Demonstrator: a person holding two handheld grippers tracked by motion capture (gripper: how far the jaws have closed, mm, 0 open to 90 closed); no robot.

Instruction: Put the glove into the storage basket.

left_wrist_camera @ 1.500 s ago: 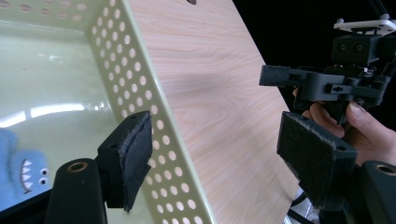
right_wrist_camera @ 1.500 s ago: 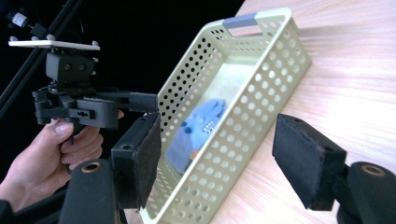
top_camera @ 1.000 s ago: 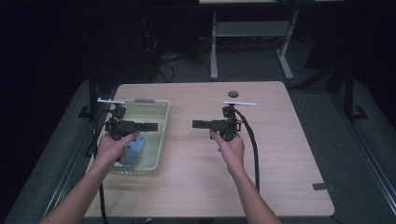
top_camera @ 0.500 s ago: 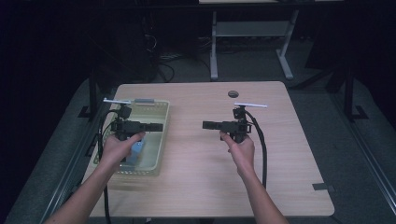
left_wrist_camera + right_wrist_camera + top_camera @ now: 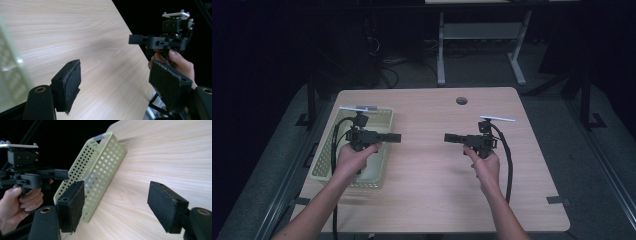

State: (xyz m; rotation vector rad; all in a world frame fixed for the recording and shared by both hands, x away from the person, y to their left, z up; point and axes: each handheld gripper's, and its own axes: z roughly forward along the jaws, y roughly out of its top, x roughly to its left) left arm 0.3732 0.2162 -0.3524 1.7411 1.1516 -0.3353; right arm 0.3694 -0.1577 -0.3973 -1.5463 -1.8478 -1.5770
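1. The person stands at the near edge of a pale wooden counter [image 5: 432, 200], forearms reaching in, a set of black tongs in each hand.
2. The left tongs [image 5: 394, 137] are held over the right rim of a pale yellow-green perforated basket [image 5: 328, 150] and point toward the middle of the counter. In the left gripper view the jaws stand wide apart with nothing between them but bare wood.
3. The right tongs [image 5: 451, 137] are held over the right half of the counter, pointing back at the left ones with a clear gap between the two tips. Their jaws are also spread wide and hold nothing.
4. The basket sits at the counter's left edge; something pale blue shows through its holes in the right gripper view, too unclear to name.
5. A small round hole [image 5: 461, 100] sits near the far edge of the counter.
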